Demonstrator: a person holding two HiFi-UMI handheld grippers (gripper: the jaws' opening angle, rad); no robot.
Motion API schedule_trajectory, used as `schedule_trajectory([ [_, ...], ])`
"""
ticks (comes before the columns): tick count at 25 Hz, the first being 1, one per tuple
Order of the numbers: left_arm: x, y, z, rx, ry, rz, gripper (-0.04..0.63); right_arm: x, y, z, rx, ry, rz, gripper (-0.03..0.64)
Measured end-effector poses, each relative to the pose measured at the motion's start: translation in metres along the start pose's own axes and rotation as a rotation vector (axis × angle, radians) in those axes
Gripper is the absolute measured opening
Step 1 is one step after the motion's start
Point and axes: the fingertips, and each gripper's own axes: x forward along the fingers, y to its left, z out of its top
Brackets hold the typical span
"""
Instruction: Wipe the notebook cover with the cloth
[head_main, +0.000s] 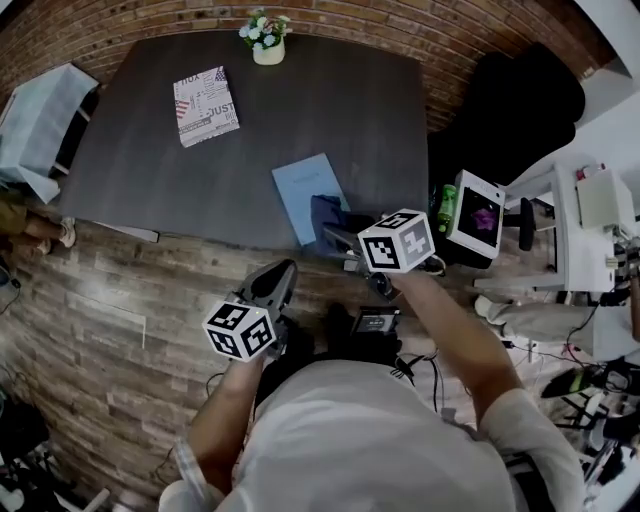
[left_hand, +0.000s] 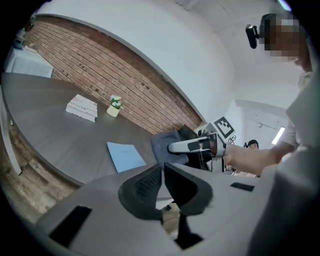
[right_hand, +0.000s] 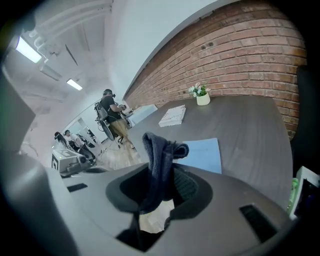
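Two hazards, as we judge them: the blue notebook (head_main: 303, 188) lies unpinned at the near edge of the table (head_main: 330, 100), so a stroke may push it off, and the dark cloth (right_hand: 159, 150), pinched by one fold, may slip. Our right gripper (right_hand: 161, 186) clamps the cloth over the notebook's near corner; our left gripper (left_hand: 163, 174) hangs off the table, jaws together, empty

A dark table (head_main: 130, 170) stands against brick wall (head_main: 120, 30), over wood-plank floor (head_main: 100, 330).
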Motion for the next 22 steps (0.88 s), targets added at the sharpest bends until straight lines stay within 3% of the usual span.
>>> schedule_trajectory([
  [14, 0.06, 0.058, -0.026, -0.082, 0.108, 0.202, 0.028, 0.083, -0.053, 0.009, -0.134, 0.236, 0.025, 0.11],
  [22, 0.09, 0.082, -0.043, -0.091, 0.183, 0.284, 0.028, 0.131, -0.067, 0.025, -0.138, 0.273, 0.062, 0.11],
])
